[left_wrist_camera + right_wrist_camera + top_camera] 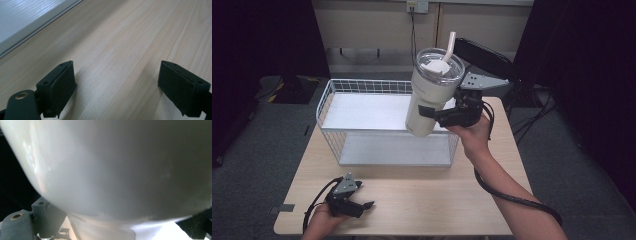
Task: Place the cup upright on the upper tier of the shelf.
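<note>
Nearest the high camera, the left tongs rest low on the front left of the counter, held in the person's left hand. Their jaws stand wide apart with nothing between them; the left gripper view shows both black pads hovering just over bare pale wood.

Farther back, a white tumbler is held up in the air by the right tongs. It has a clear lid and a pale straw rising from it, and it leans with its top toward the right and its base toward the left. The right tongs are clamped on it at about the lower half of its body, coming in from the tumbler's right side. In the right gripper view the tumbler's white wall swells across almost everything, with a jaw showing at each lower corner, pressed against its narrower lower part.

From above, the tumbler hangs over the right end of a white wire basket shelf, clear of it. That shelf stands on the far half of the counter and has a flat white upper deck and a white lower board. The right hand and forearm reach in from the lower right, a black cable looping along the arm.
</note>
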Action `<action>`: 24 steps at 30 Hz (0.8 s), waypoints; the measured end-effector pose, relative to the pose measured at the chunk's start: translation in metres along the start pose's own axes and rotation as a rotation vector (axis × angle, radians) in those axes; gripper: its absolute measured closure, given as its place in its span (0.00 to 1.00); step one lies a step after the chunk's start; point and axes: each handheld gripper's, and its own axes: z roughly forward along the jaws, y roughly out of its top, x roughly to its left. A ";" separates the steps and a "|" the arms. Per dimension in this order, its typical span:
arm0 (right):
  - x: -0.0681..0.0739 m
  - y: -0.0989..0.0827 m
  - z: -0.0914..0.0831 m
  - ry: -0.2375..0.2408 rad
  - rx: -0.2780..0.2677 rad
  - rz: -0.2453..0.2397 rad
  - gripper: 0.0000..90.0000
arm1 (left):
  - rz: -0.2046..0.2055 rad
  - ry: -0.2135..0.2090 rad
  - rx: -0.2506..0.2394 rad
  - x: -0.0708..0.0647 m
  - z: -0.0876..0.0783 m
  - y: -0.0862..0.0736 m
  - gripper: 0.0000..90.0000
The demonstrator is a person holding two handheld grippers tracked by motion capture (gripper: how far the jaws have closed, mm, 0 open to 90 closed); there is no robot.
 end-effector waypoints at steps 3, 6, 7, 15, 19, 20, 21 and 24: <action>-0.002 0.001 0.003 -0.010 0.000 0.001 0.11 | 0.000 0.000 0.000 0.000 0.000 0.000 0.15; -0.005 0.003 0.005 -0.021 0.003 -0.006 0.11 | 0.000 0.001 0.000 0.000 0.000 0.000 0.15; -0.005 0.004 0.006 -0.025 0.006 -0.008 0.11 | 0.000 0.001 0.000 0.000 0.000 0.000 0.15; -0.013 0.006 0.011 -0.059 0.001 -0.010 0.11 | 0.000 0.000 0.000 0.000 0.000 0.000 0.15; -0.018 0.007 0.014 -0.076 -0.004 -0.009 0.11 | 0.000 0.000 0.001 0.000 0.000 0.000 0.15; -0.018 0.007 0.015 -0.084 0.001 -0.013 0.11 | 0.000 0.001 0.000 0.000 0.000 0.000 0.15; -0.019 0.008 0.016 -0.092 0.001 -0.015 0.11 | 0.000 0.001 0.000 0.000 0.000 0.000 0.15; -0.021 0.008 0.019 -0.094 -0.002 -0.011 0.11 | 0.000 0.000 0.000 0.000 0.000 0.000 0.15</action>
